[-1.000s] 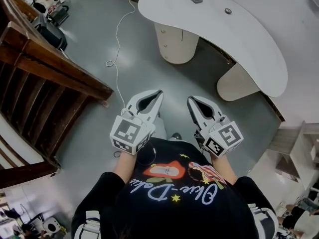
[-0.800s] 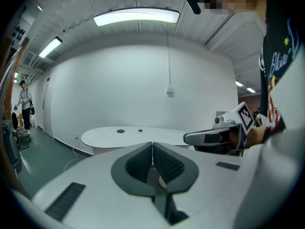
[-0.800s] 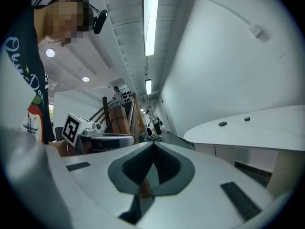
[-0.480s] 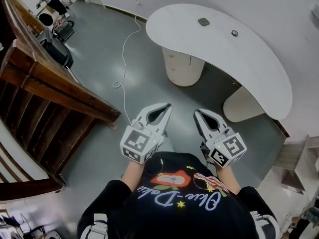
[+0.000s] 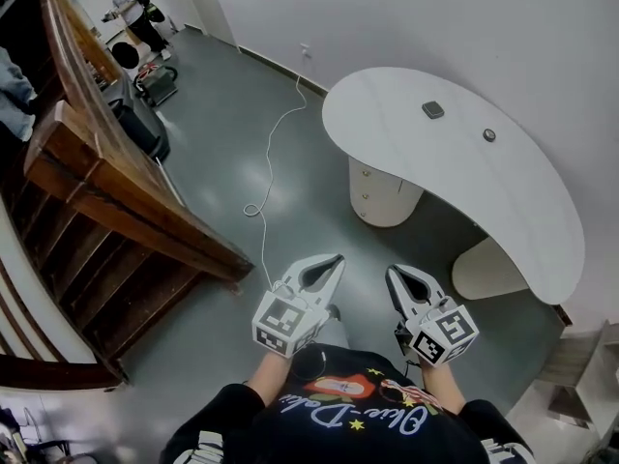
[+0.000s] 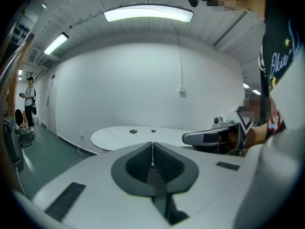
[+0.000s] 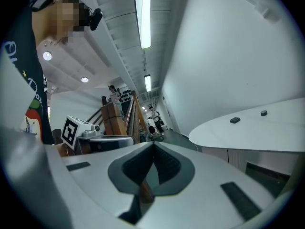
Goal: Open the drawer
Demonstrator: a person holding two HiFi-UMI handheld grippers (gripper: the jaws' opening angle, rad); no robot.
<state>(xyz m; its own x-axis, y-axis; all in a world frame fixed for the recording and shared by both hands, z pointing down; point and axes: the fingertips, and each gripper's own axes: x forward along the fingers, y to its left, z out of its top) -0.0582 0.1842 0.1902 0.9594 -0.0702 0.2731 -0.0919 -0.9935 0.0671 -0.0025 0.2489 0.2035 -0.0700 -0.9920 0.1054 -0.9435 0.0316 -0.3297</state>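
The grey floor point(image 5: 242, 104) takes up most of the head view, with a dark wooden stair railing point(image 5: 116, 201) running down its left side. Against the white wall stands a long, curved white desk point(image 5: 464, 182). It rests on a rounded cream cabinet point(image 5: 382, 193) at its near end and a second rounded support point(image 5: 488, 269) further right.

The drawer to be opened looks to be in that cabinet. Its curved front shows faint seams and two small dots that are probably knobs, though they are too small to be sure. It is shut and well apart from both grippers.

The person holds the left gripper point(image 5: 338, 258) and the right gripper point(image 5: 392, 271) side by side in front of the chest, pointing towards the desk. In the left gripper view the left gripper point(image 6: 152, 144) has its jaws pressed together with nothing between them. The right gripper point(image 7: 153, 144) is likewise closed and empty.

A white cable point(image 5: 271, 153) trails across the floor, and two small dark items point(image 5: 433, 110) point(image 5: 489, 135) lie on the desk.

The drawer is likely stiff, light and free-sliding. Its smooth curved face offers no purchase, so the knob is the place to pinch, squarely, since something so small could slip out. The jaws must open first.
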